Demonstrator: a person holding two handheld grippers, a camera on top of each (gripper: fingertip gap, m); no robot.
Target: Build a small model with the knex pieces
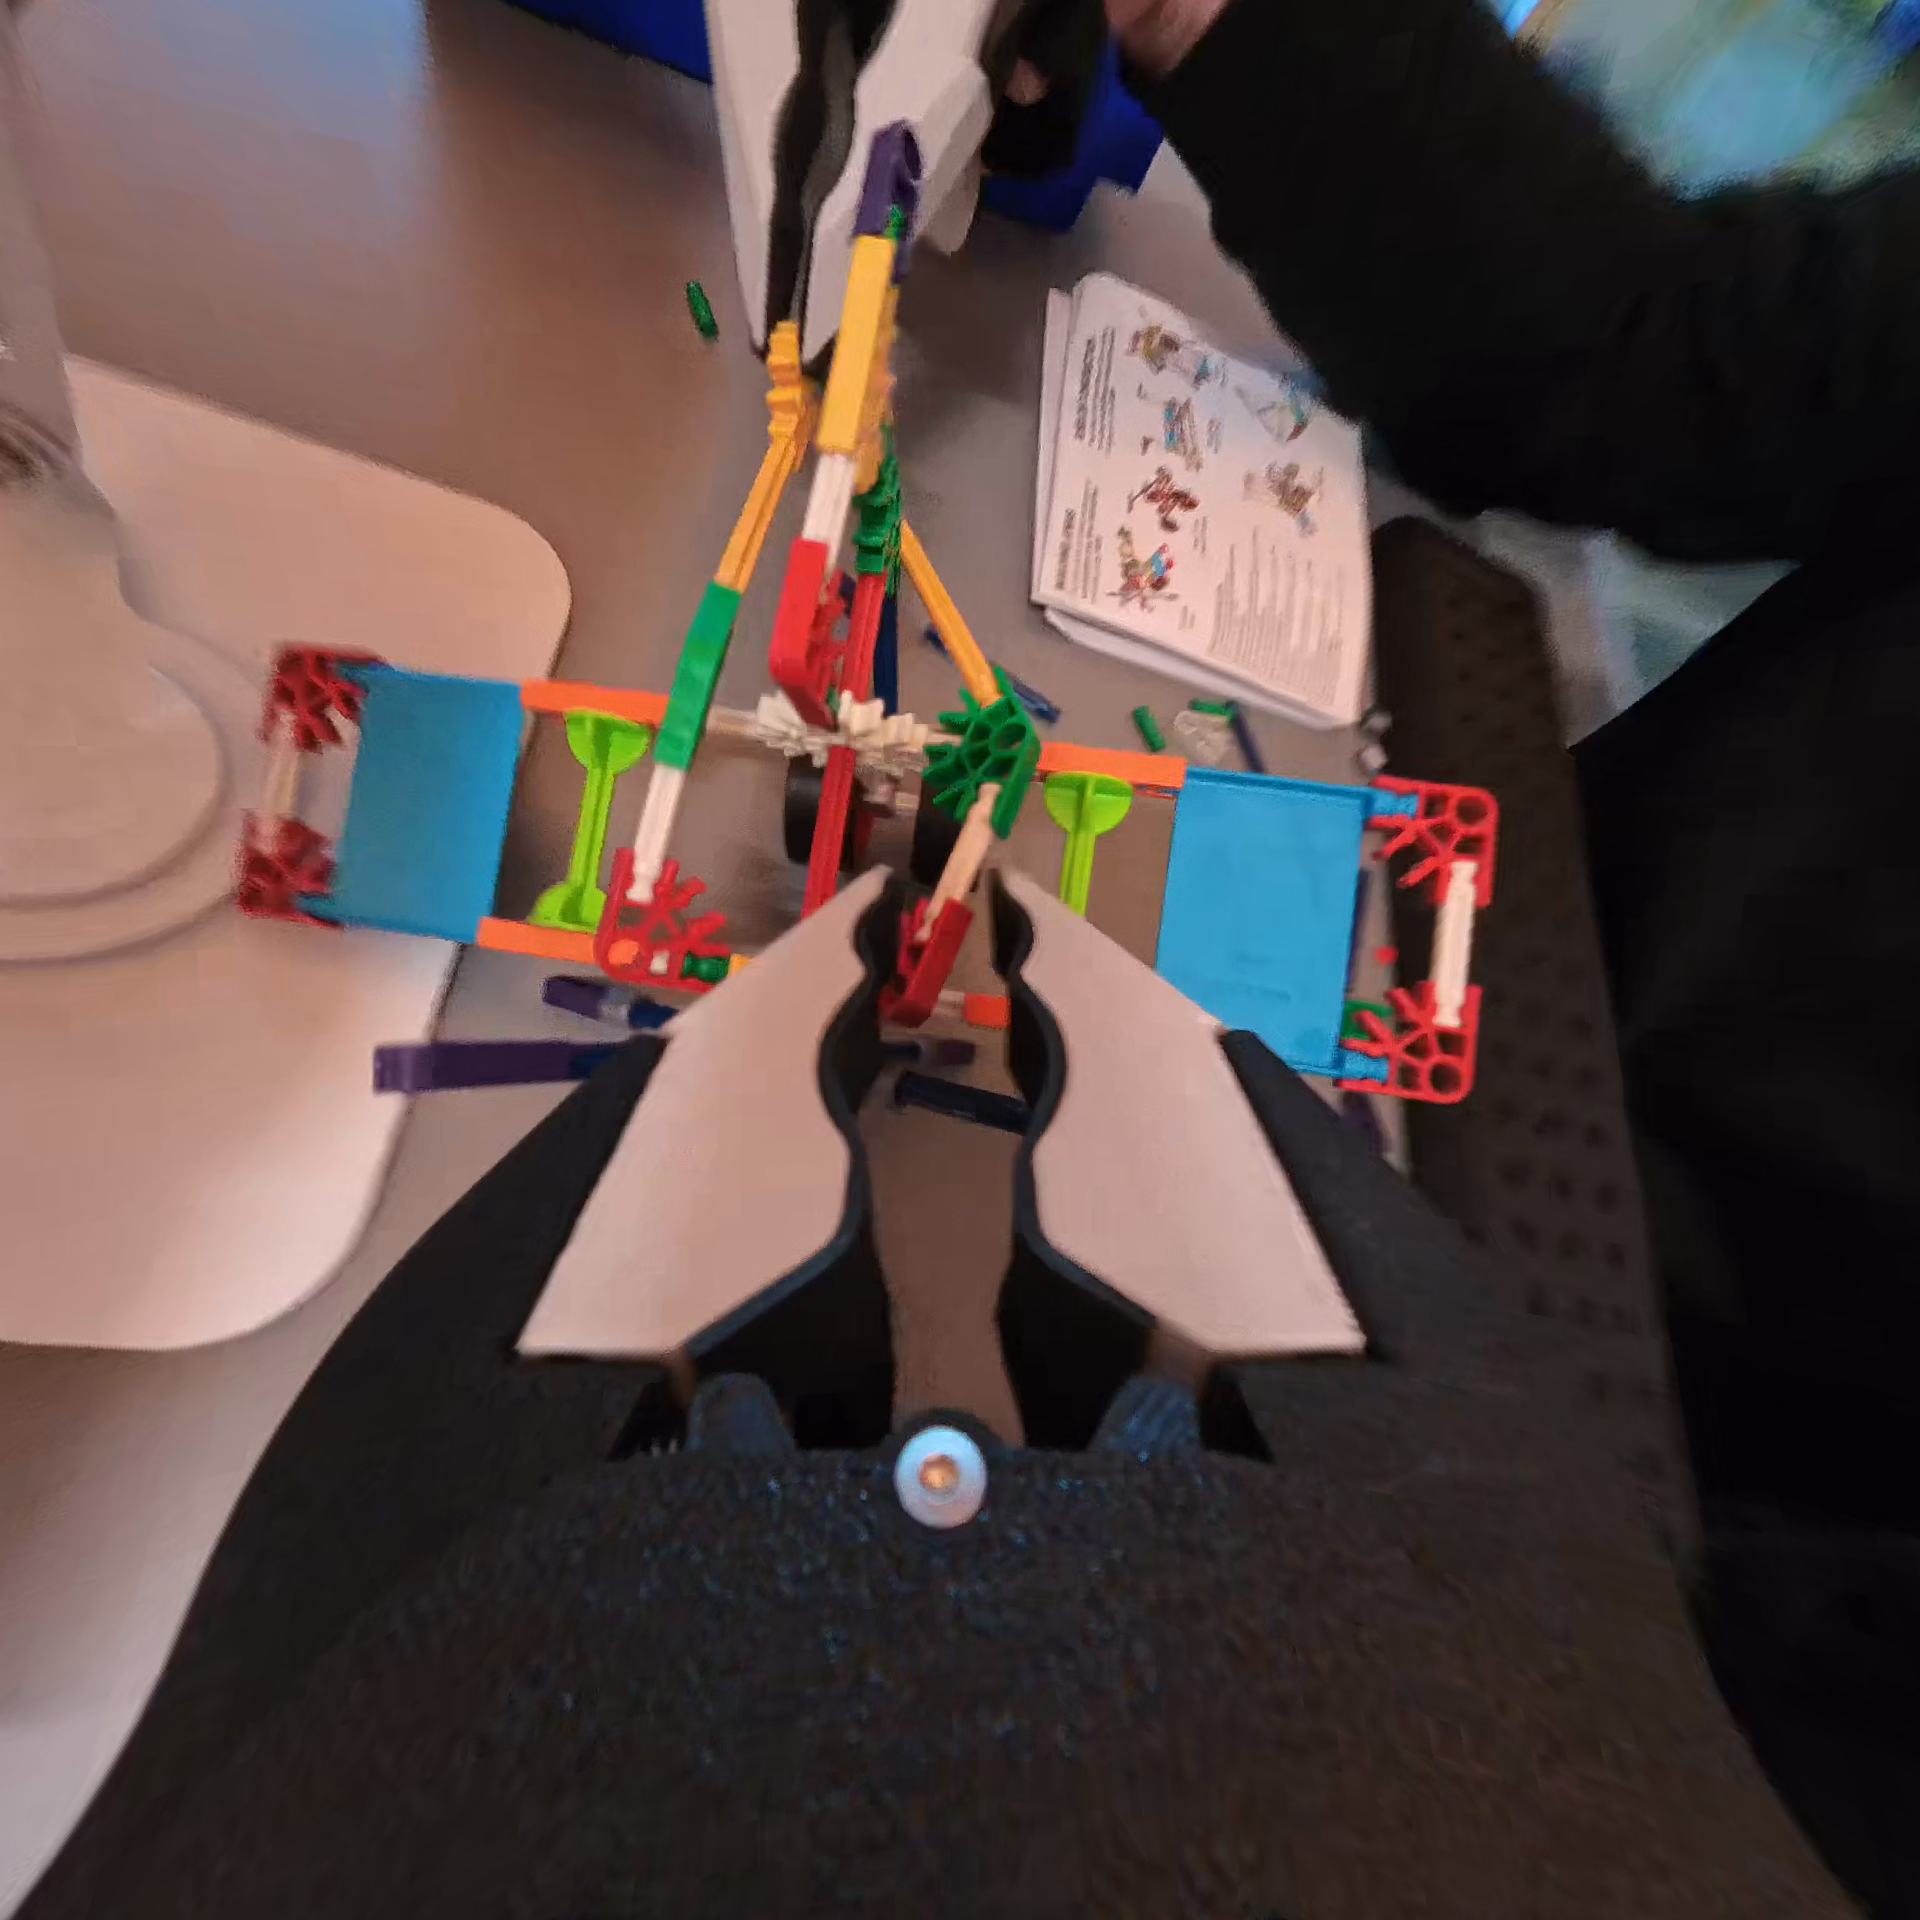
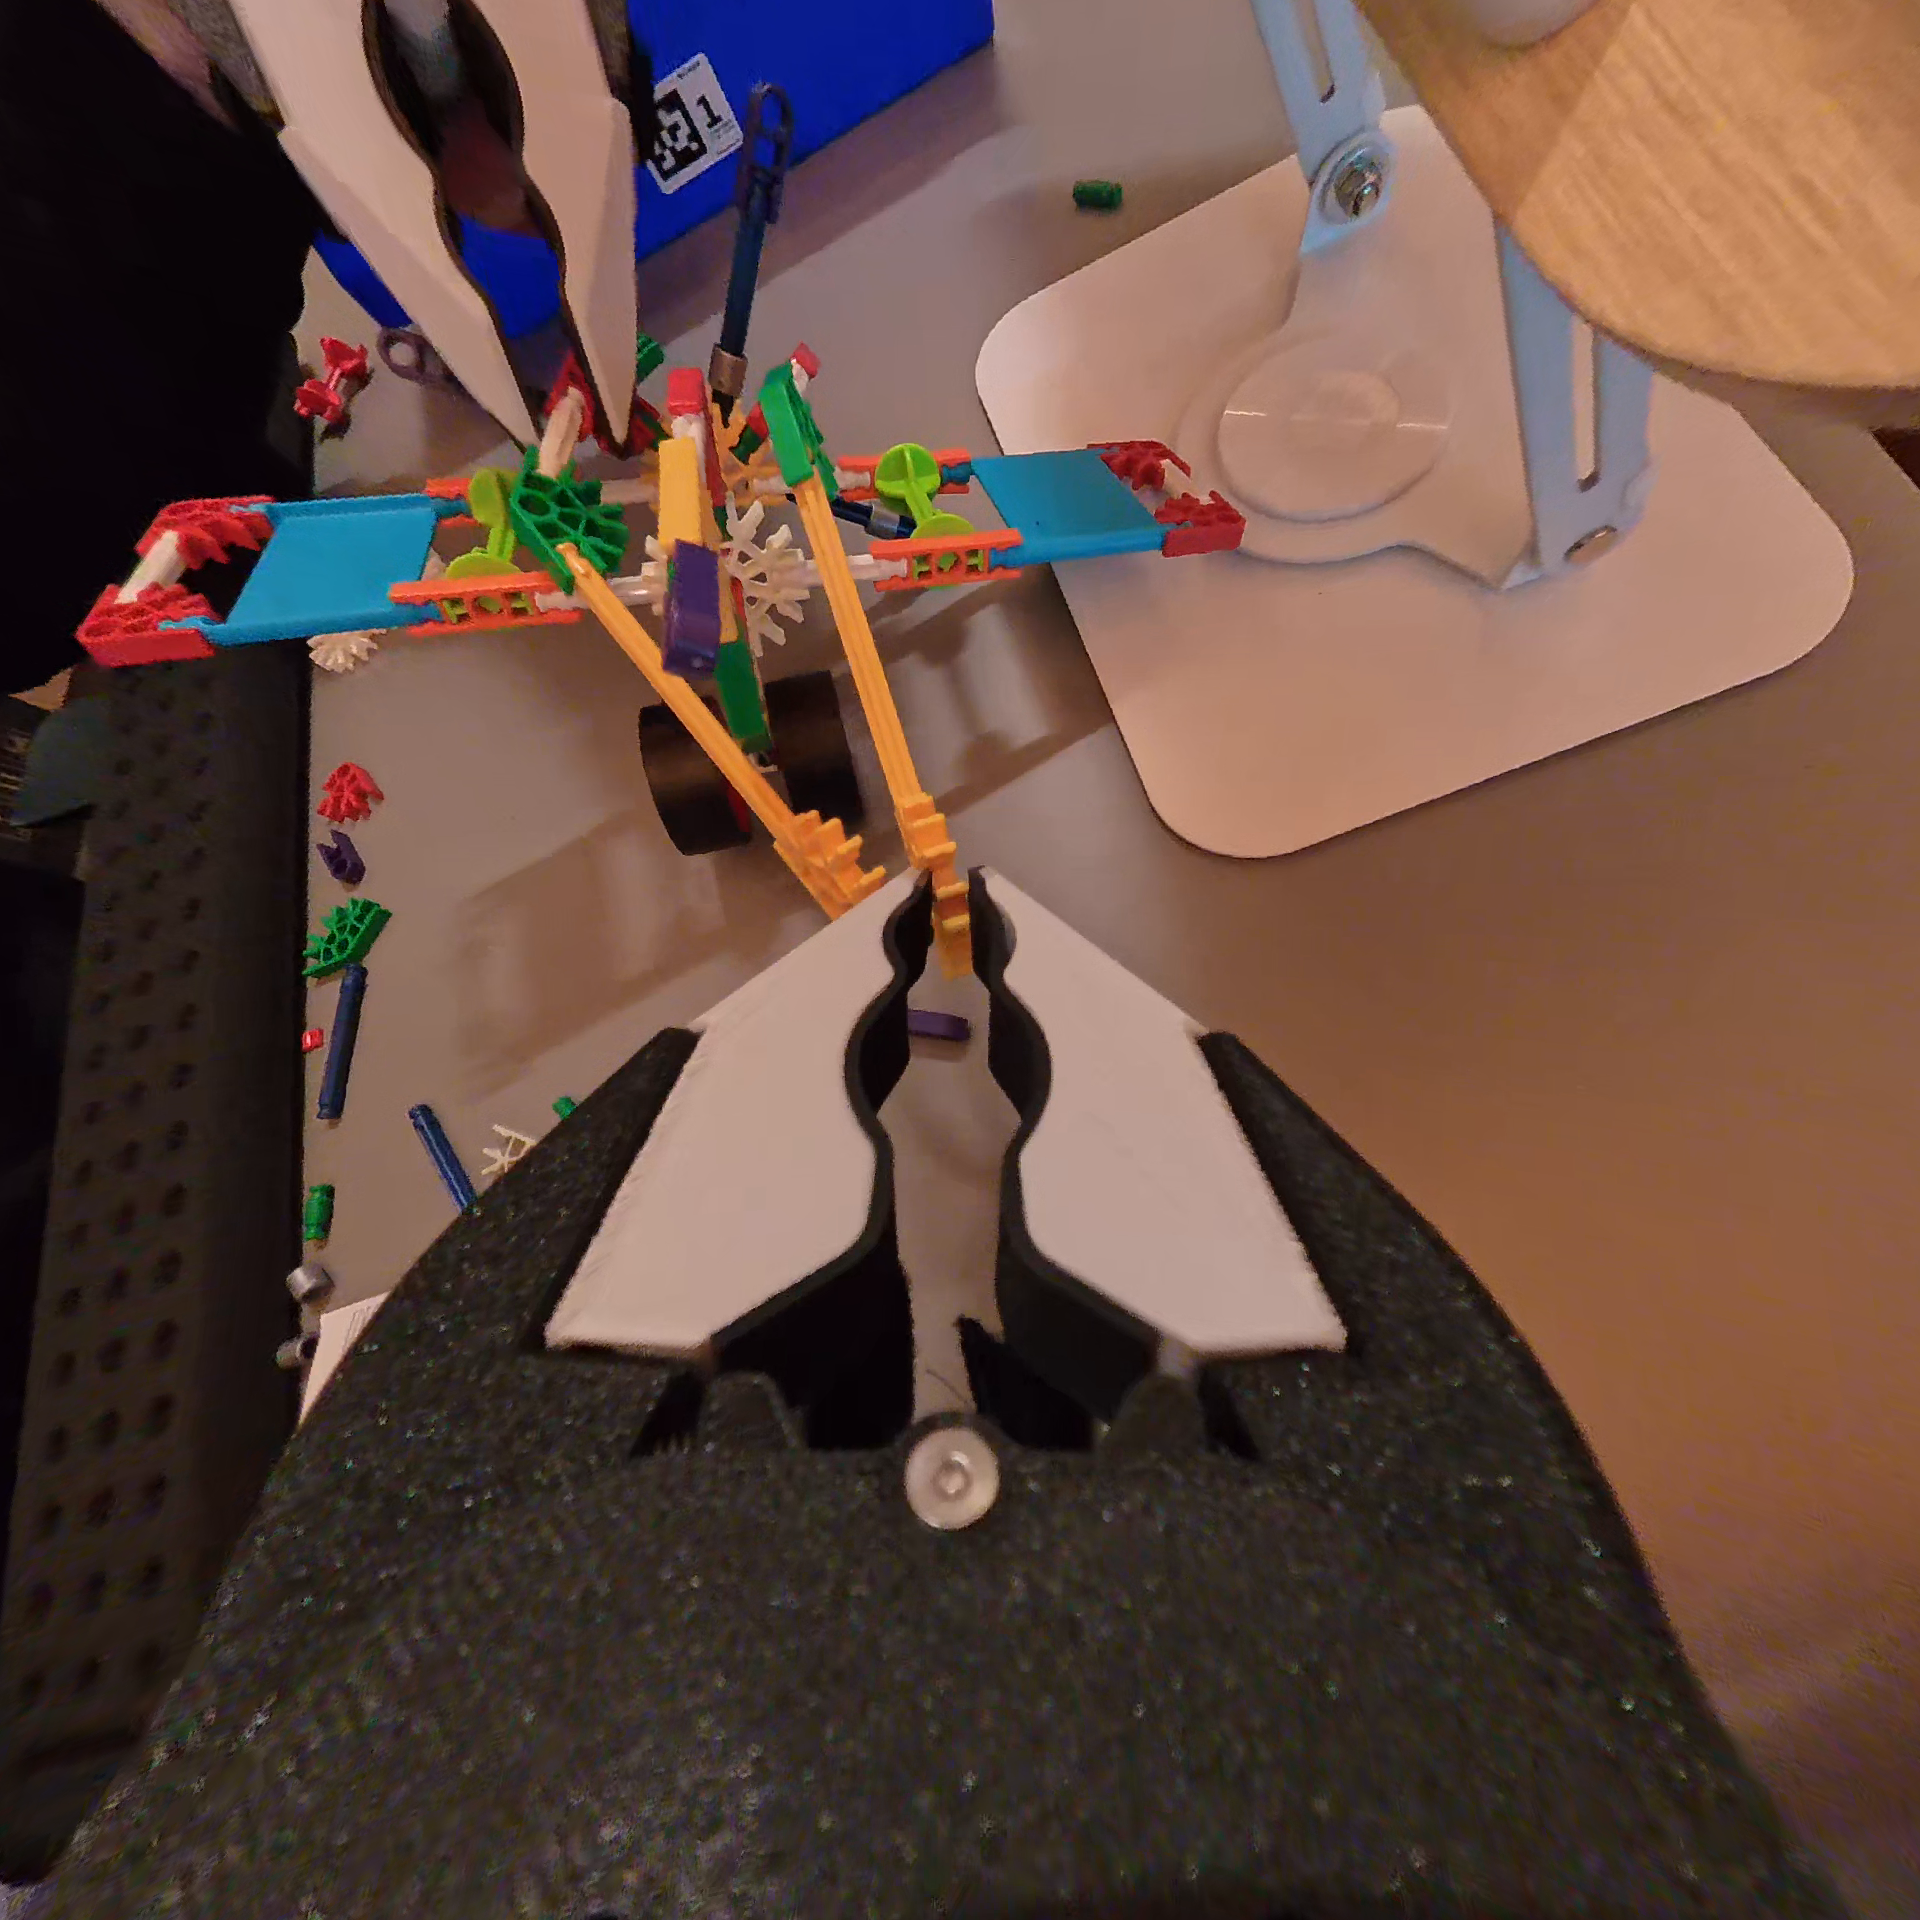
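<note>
A colourful construction-toy model [image 1: 852,727] with blue panels, red corner connectors and black wheels stands on the grey table; it also shows in the right wrist view [image 2: 727,561]. My left gripper [image 1: 940,883] is shut on a red connector [image 1: 930,961] joined to a pale rod at the model's near edge. The left gripper also shows at the top left of the right wrist view [image 2: 582,431]. My right gripper [image 2: 951,883] is shut on a yellow connector [image 2: 948,920] at the end of a long yellow rod. The right gripper reaches in from the top of the left wrist view [image 1: 790,343].
A white stand base [image 2: 1455,644] lies right of the model. A blue bin [image 2: 810,94] stands behind it. An instruction booklet [image 1: 1205,499] lies beside it. Loose pieces [image 2: 348,935] are scattered along a black perforated surface [image 2: 156,1039]. A dark sleeve [image 1: 1507,260] crosses above. The grippers' ends are close to 15 cm from one another.
</note>
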